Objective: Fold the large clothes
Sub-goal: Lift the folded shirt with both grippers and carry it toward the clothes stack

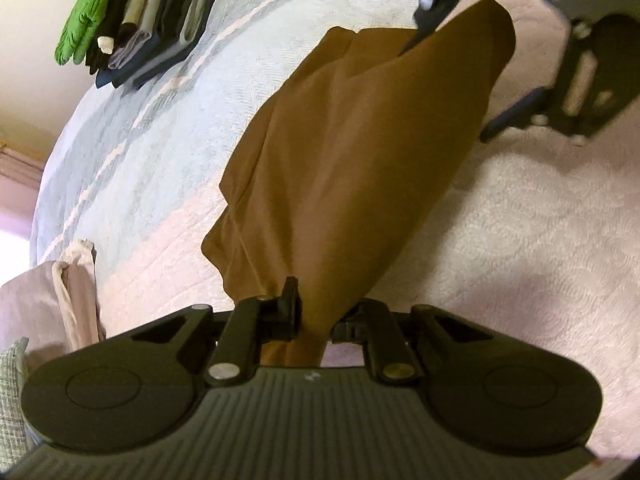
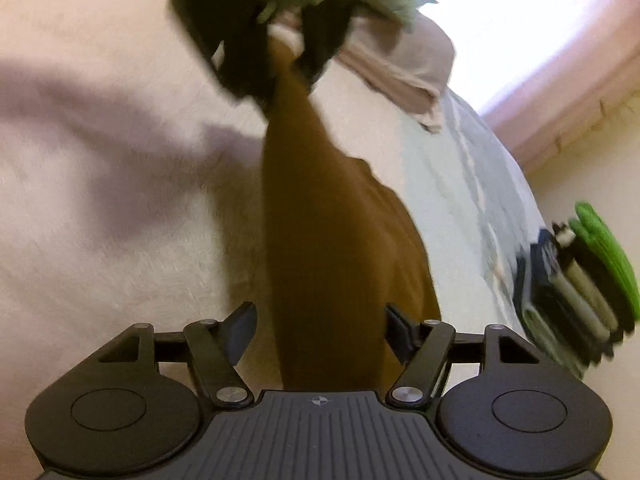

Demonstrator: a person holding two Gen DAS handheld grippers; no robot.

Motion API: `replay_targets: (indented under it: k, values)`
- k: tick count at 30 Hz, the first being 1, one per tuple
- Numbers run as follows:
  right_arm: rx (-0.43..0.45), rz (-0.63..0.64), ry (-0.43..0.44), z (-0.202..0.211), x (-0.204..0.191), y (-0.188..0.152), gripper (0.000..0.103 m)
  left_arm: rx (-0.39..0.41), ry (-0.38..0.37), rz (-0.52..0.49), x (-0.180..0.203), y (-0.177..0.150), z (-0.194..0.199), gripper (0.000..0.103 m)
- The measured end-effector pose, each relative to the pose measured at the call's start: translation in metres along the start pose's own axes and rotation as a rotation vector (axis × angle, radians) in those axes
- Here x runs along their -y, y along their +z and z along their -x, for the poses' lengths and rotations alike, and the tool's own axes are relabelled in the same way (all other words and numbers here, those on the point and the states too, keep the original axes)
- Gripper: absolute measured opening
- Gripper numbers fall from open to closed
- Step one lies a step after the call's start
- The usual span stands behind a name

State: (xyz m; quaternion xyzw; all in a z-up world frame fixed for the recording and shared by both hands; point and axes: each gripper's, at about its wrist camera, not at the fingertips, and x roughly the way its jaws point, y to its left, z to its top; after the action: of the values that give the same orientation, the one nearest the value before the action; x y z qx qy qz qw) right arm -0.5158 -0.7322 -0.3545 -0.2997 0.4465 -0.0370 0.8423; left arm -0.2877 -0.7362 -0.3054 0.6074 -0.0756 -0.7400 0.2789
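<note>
Left wrist view: the left gripper [image 1: 310, 316] is pinched tight on a bunched end of the brown fabric garment [image 1: 344, 168], which stretches up off the pale quilted bed [image 1: 520, 260]. Right wrist view: the right gripper [image 2: 322, 332] sits wide apart around the garment's other end, not pressing it, with a stack of folded clothes [image 2: 580, 284] off near the bed's edge.

From the left gripper [image 1: 316, 320] we look steeply down, close along a brown garment [image 1: 360, 152] toward the right gripper [image 1: 452, 64], while the right gripper's camera faces back at the left, blurred and probably as near, both views sharing the bedspread [image 2: 100, 240] and the folded stack [image 1: 152, 20].
</note>
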Motion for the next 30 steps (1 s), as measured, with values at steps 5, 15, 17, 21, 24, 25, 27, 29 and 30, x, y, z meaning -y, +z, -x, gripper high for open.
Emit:
replay_targets:
  k: [5,15,17,21,24,25,27,29,30]
  values:
    - [-0.033,-0.036,0.092,0.004,0.038,-0.006,0.015,-0.025,-0.033,0.026,0.006,0.012,0.019,0.01]
    - [-0.05,-0.071,0.384,0.099,0.168,0.001,0.012,0.004,-0.152,0.189,-0.017,0.077,0.125,0.01]
    - [-0.056,-0.116,0.418,0.12,0.182,-0.001,0.012,0.026,-0.144,0.187,-0.015,0.087,0.143,0.01]
    - [-0.045,-0.102,0.371,0.163,0.193,-0.001,0.012,0.068,-0.095,0.203,-0.01,0.104,0.171,0.01]
    - [-0.034,-0.067,0.332,0.187,0.198,0.001,0.012,0.087,-0.076,0.218,-0.01,0.117,0.189,0.01]
    - [-0.03,-0.059,0.321,0.196,0.201,0.001,0.012,0.092,-0.073,0.218,-0.011,0.121,0.195,0.01]
    - [-0.022,-0.045,0.31,0.211,0.209,-0.001,0.012,0.097,-0.067,0.214,-0.019,0.134,0.205,0.01]
    - [-0.011,-0.026,0.308,0.222,0.221,-0.001,0.012,0.104,-0.058,0.206,-0.03,0.149,0.215,0.01]
    - [-0.004,-0.022,0.306,0.225,0.23,-0.002,0.012,0.106,-0.051,0.202,-0.038,0.156,0.217,0.01]
